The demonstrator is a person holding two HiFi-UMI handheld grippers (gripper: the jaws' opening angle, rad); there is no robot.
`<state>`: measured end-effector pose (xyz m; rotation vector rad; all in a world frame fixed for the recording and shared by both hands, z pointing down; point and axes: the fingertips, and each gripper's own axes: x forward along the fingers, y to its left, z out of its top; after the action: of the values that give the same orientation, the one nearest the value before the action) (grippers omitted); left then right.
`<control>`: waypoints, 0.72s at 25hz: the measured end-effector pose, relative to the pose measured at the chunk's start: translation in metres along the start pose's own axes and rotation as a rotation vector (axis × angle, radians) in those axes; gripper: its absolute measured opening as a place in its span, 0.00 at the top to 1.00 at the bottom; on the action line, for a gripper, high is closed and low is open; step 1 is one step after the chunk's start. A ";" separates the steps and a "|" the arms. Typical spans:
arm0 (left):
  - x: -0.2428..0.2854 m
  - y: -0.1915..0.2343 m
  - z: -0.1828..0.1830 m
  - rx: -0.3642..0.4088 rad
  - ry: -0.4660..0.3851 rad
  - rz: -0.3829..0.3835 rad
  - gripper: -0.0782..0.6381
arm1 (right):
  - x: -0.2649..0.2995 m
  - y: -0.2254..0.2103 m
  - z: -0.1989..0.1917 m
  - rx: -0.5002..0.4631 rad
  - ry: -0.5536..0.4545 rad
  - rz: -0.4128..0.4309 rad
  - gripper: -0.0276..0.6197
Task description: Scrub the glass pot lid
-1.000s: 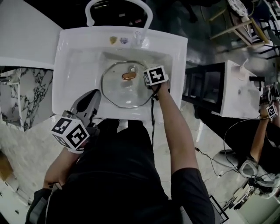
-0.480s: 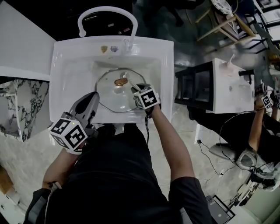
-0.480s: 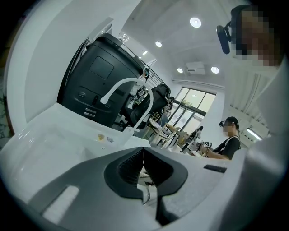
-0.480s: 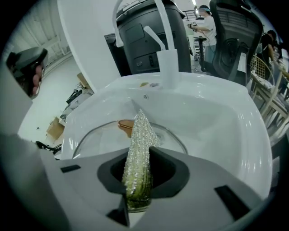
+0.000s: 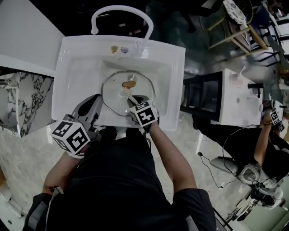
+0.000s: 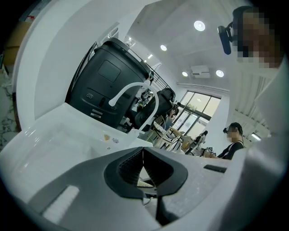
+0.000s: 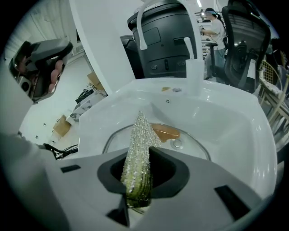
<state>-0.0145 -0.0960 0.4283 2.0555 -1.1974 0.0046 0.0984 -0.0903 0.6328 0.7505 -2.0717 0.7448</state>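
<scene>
Ahead of right gripper [image 7: 141,168] — clamped on scrubber [image 7: 142,135] (silvery) — glass pot lid [image 7: 195,149], left gripper [image 6: 143,157] pinched together.

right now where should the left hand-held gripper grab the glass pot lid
The brown handle at its centre, from above: the glass pot lid lies flat in the sink, so that raised handle is probably the only part jaws can close round.

- White sink [image 5: 72,81].
- Arched white faucet [image 5: 121,7] at its back rim.
- Marble-veined surface [image 5: 18,99] to the left.
- White cabinet [image 5: 235,97] well apart on the right.
</scene>
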 end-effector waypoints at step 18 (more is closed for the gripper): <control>-0.045 0.031 0.007 -0.071 -0.085 0.112 0.89 | 0.027 0.078 0.046 -0.118 0.011 0.189 0.86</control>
<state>-0.0654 -0.0757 0.4257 1.9420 -1.3455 -0.0714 0.0069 -0.0786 0.6123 0.4895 -2.1766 0.7202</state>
